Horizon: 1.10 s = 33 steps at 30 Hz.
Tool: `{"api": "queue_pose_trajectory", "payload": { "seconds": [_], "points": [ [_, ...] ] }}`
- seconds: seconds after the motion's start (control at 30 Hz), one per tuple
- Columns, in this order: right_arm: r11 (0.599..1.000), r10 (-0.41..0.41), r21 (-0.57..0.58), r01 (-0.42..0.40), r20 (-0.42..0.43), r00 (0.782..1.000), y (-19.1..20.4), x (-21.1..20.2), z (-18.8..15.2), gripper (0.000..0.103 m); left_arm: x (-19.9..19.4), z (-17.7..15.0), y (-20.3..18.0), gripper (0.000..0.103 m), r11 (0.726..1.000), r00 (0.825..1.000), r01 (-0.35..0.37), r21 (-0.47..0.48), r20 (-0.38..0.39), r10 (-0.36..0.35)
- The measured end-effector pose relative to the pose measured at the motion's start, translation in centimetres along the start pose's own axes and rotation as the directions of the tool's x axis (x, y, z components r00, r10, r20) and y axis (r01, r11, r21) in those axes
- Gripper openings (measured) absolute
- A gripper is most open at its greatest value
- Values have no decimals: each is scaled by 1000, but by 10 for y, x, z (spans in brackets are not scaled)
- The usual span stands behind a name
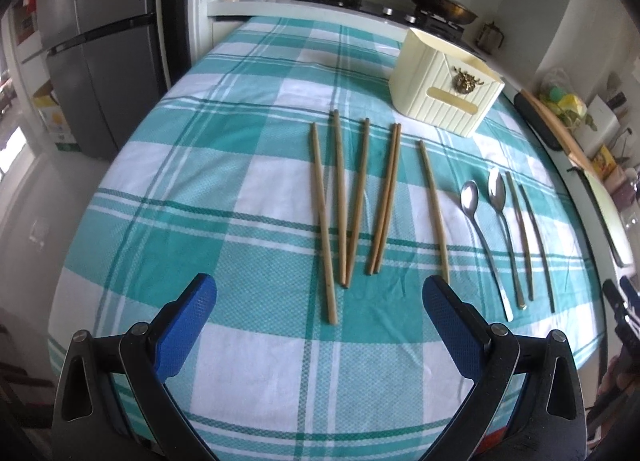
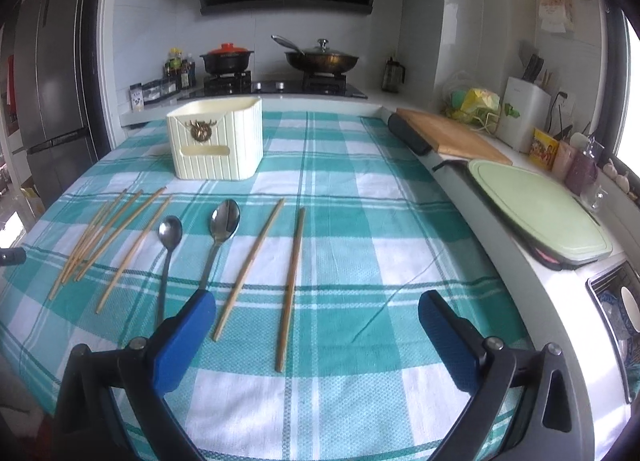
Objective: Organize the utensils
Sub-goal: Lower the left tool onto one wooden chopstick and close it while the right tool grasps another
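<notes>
On the checked worktop, chopsticks and two spoons lie loose before the cream holder; left gripper and right gripper hover released, empty.

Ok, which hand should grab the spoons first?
Probably right. The right tool hangs open just before the spoons, one handle by its left finger. The left tool faces the chopsticks; from there the spoons lie off to its right.
</notes>
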State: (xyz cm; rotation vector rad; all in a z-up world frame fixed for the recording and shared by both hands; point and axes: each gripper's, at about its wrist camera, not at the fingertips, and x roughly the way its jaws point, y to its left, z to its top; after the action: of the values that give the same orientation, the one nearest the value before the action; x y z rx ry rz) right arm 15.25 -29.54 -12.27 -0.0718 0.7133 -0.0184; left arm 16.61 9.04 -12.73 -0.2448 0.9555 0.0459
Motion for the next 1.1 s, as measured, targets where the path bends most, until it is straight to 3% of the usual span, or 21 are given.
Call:
{"api": "queue_pose_trajectory", "payload": {
  "seconds": [0.27, 0.43, 0.6, 0.9, 1.0, 1.1],
  "points": [
    [1000, 10, -6, -10, -8, 1000, 1, 4, 1, 103, 56, 58, 23, 102, 999, 998, 16, -44, -66, -19],
    [1000, 12, -8, -12, -7, 1000, 1, 5, 2, 103, 95, 87, 18, 102, 996, 995, -85, 13, -52, 86],
    [999, 32, -15, -32, -20, 999, -4, 9, 14, 103, 128, 101, 19, 102, 990, 987, -135, 31, -80, 137],
    [996, 85, -23, -91, -186, 979, -10, 83, 43, 102, 145, 100, 9, 102, 977, 979, -170, 127, -92, 183],
    [993, 112, -10, -118, -253, 961, -8, 111, 46, 84, 147, 98, 10, 101, 973, 976, -176, 152, -103, 192],
    [990, 132, -1, -139, -311, 941, -5, 134, 47, 74, 151, 96, 10, 100, 968, 972, -180, 175, -120, 203]
  ]
}}
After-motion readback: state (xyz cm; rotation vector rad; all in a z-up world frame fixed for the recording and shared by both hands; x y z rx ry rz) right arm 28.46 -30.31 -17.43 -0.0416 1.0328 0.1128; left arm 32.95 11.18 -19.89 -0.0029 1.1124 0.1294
